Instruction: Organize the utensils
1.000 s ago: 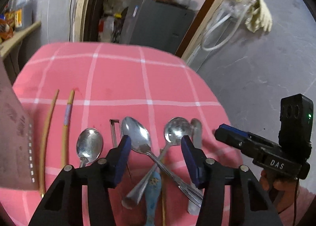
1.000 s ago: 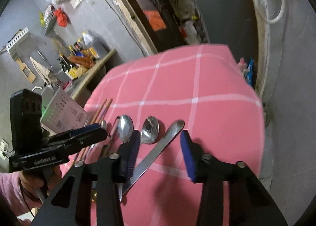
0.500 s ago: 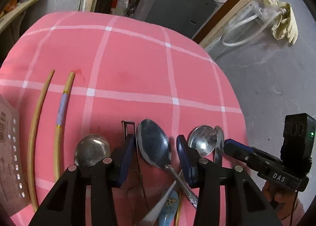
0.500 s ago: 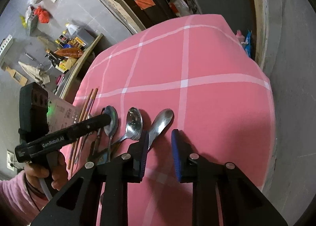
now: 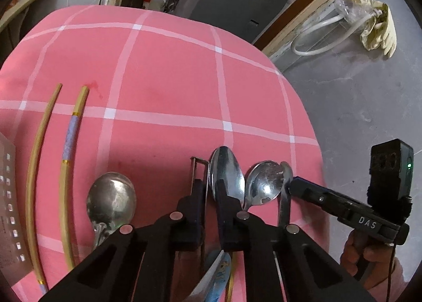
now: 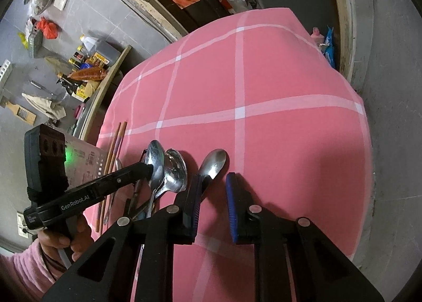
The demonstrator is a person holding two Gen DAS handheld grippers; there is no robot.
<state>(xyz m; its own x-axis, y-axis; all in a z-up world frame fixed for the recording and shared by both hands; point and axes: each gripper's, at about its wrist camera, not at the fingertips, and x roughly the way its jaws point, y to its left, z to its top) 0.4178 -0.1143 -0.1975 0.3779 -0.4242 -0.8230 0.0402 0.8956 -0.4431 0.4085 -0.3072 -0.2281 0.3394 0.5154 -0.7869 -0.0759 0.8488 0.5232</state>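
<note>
Several metal spoons lie in a heap near the front of the pink checked table (image 5: pixel 158 70). My left gripper (image 5: pixel 209 191) has narrowed over the long spoon (image 5: pixel 226 170), its jaws a small gap apart; whether it grips anything is unclear. A round spoon (image 5: pixel 263 183) and a flat-handled spoon (image 5: pixel 286 178) lie to its right, a wide spoon (image 5: pixel 112 199) to its left. My right gripper (image 6: pixel 213 196) is open, its left finger beside the flat-handled spoon (image 6: pixel 215 162). Two chopsticks (image 5: pixel 71 144) lie at the left.
A thin wire tool (image 5: pixel 197 167) lies beside the long spoon. A blue patterned ceramic spoon (image 5: pixel 220 275) sits under my left gripper. A printed paper box (image 5: pixel 8 209) stands at the table's left edge. The table's right edge drops to grey floor (image 5: pixel 356 91).
My left gripper moved forward over the long spoon and its jaws narrowed a lot. My right gripper narrowed half a second ago and has since opened a little beside the flat-handled spoon.
</note>
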